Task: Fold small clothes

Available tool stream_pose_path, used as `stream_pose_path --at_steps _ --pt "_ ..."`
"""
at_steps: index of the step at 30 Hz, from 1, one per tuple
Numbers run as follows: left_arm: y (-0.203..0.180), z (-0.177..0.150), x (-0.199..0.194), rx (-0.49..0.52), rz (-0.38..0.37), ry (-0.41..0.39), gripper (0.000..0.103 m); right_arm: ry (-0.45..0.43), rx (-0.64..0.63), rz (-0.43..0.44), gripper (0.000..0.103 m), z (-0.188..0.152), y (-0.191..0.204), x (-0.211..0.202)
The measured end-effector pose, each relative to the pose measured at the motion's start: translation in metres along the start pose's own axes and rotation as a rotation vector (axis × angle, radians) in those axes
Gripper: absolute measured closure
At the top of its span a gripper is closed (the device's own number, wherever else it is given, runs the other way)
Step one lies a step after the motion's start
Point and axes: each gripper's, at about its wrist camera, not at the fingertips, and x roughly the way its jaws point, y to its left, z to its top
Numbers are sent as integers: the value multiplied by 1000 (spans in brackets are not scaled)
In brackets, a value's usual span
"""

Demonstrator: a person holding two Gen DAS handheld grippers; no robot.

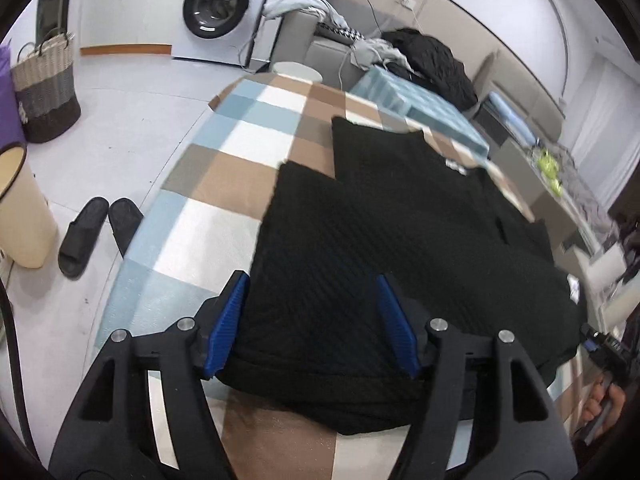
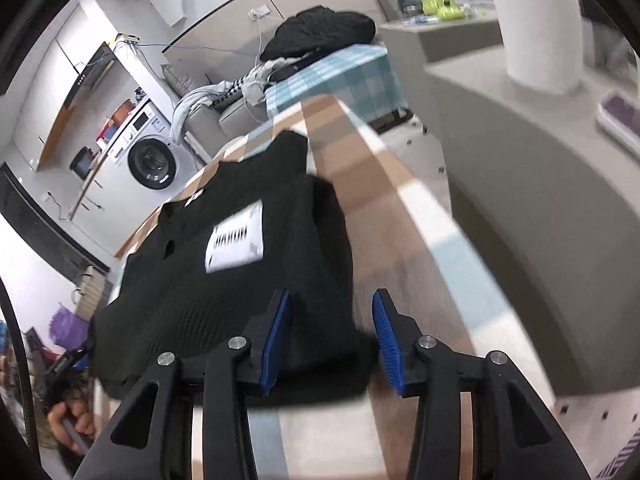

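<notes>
both jaws part open, holding nothing: left gripper (image 1: 310, 320) and right gripper (image 2: 330, 336) straddle black garment (image 1: 400, 240) near hem; uneven pinch could skew fold.

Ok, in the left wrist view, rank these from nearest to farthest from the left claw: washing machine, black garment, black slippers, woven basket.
1. Black garment: directly under the left claw, spread on the checked cloth.
2. Black slippers: on the floor, to the left.
3. Woven basket: farther left, by the frame edge.
4. Washing machine: at the far wall, top of frame.
</notes>
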Motion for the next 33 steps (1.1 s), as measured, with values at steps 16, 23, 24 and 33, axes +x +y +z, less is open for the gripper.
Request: stream_pose_path --at_steps 16,23,24,33 --pt "-25 -29 -6 105 37 24 91 54 -142 7 83 -10 27 25" --pt "-19 -56 -37 102 51 38 91 88 -153 19 83 -24 23 10" --pt "-18 -58 -39 100 49 40 91 93 -156 19 83 -27 22 6" --pt "0 -56 -65 14 -16 14 82 38 -116 60 71 -26 13 -26"
